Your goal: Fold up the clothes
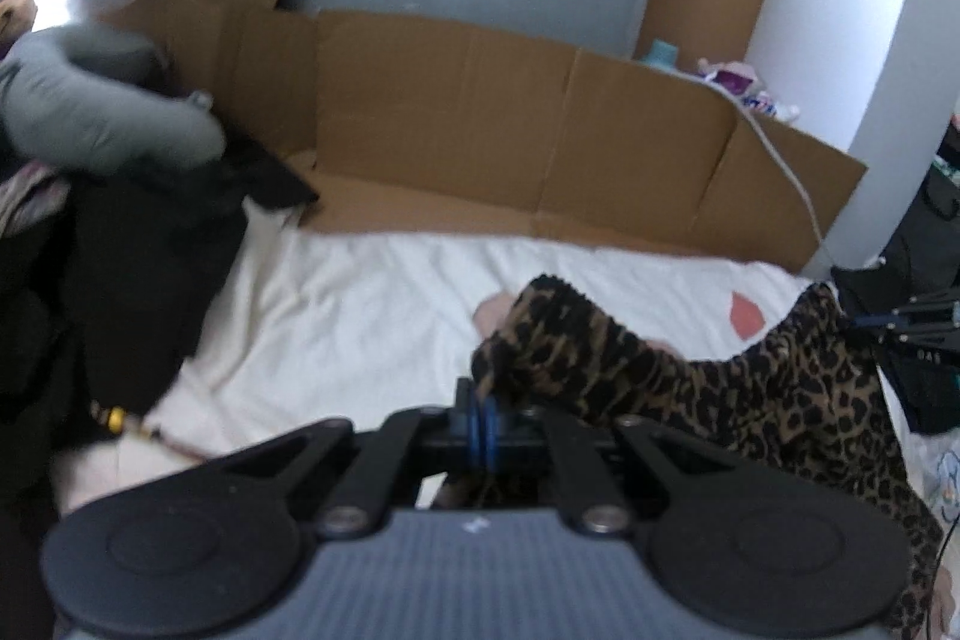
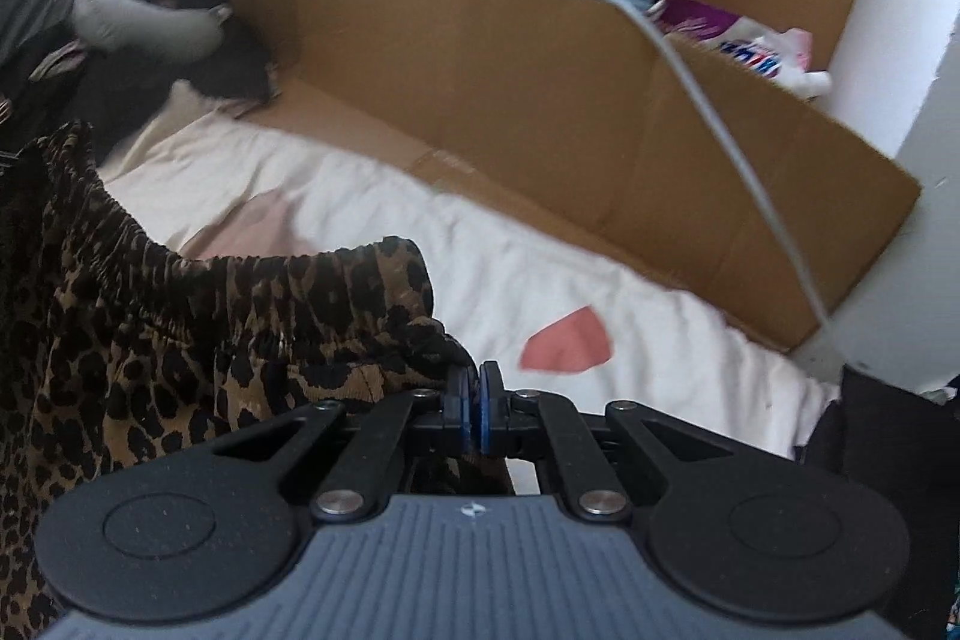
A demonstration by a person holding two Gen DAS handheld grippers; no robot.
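A leopard-print garment (image 1: 750,388) with a gathered elastic waistband hangs above the white bed sheet (image 1: 360,316). My left gripper (image 1: 483,400) is shut on one end of its waistband. My right gripper (image 2: 474,388) is shut on the other end of the garment (image 2: 198,328), which stretches away to the left in the right wrist view. Both hold it lifted off the sheet (image 2: 600,280).
A flattened cardboard sheet (image 1: 540,130) lines the far side of the bed. Dark clothes (image 1: 108,280) and a grey neck pillow (image 1: 102,112) are piled at the left. A white cable (image 2: 738,148) runs over the cardboard. A pink patch (image 2: 567,343) marks the sheet.
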